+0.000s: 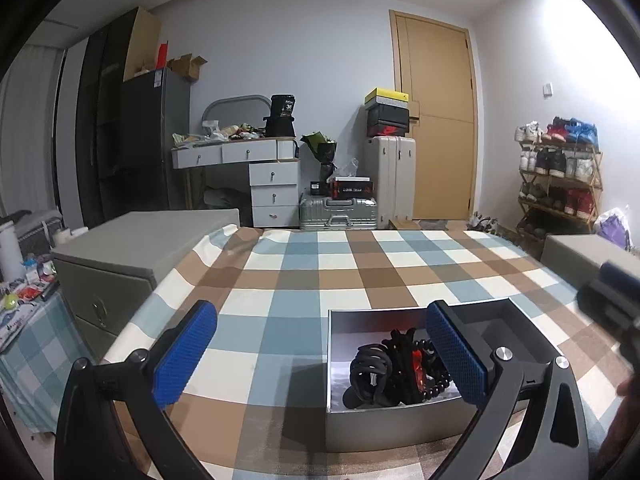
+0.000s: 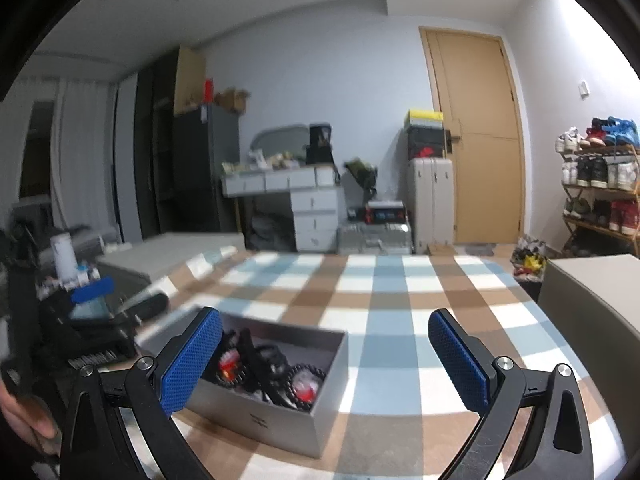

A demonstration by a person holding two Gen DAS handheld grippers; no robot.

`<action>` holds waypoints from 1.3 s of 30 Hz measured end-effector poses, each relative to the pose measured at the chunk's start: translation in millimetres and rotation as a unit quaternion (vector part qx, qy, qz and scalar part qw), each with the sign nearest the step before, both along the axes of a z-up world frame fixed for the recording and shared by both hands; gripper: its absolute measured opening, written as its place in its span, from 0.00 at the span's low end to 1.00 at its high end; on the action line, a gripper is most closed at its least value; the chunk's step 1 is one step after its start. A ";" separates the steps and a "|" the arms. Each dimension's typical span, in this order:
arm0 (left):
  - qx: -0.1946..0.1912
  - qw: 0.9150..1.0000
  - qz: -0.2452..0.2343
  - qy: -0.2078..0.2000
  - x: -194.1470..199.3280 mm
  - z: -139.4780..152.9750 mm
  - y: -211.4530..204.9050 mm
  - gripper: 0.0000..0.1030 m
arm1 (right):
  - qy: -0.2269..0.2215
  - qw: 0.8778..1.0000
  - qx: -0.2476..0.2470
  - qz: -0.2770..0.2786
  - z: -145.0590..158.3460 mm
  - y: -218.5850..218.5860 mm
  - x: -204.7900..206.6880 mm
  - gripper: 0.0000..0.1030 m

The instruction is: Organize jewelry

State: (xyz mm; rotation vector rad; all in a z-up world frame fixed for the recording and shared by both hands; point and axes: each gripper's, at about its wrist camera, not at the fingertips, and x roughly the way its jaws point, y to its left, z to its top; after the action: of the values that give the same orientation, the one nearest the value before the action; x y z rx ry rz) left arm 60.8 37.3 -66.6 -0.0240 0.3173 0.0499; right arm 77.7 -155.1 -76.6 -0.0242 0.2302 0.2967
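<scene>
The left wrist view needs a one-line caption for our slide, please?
Open left gripper above checkered tablecloth, beside grey box of dark jewelry.

Right-wrist view blurred; tangled jewelry (image 2: 272,368) pieces indistinct in box (image 2: 276,420)

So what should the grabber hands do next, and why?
Probably lower the left gripper into the open silver cardboard box and close on the black beaded bracelet. Both grippers are open and empty, and the jewelry lies tangled in the box. The right gripper is over bare checkered tablecloth beside it.
</scene>
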 end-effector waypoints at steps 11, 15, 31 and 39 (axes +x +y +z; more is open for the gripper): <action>0.004 1.000 -0.004 -0.004 -4.5 1.1 -5.2 0.99 | 0.006 1.000 -0.026 -0.007 -5.5 8.3 2.0 1.00; 0.004 1.000 -0.004 -0.004 -4.4 1.0 -5.5 0.99 | 0.006 1.000 -0.027 -0.004 -4.8 7.9 2.2 1.00; 0.003 1.000 -0.001 -0.004 -4.7 1.2 -4.4 0.99 | 0.006 1.000 -0.027 -0.004 -4.8 7.9 2.5 1.00; 0.003 1.000 -0.002 -0.004 -5.2 2.1 -4.2 0.99 | 0.006 1.000 -0.027 -0.004 -4.7 7.8 2.4 1.00</action>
State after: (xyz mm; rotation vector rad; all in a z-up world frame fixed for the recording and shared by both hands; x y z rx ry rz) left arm 55.5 33.1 -64.6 -0.0181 0.3087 0.0472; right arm 80.1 -147.3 -81.3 -0.0744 0.2504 0.2819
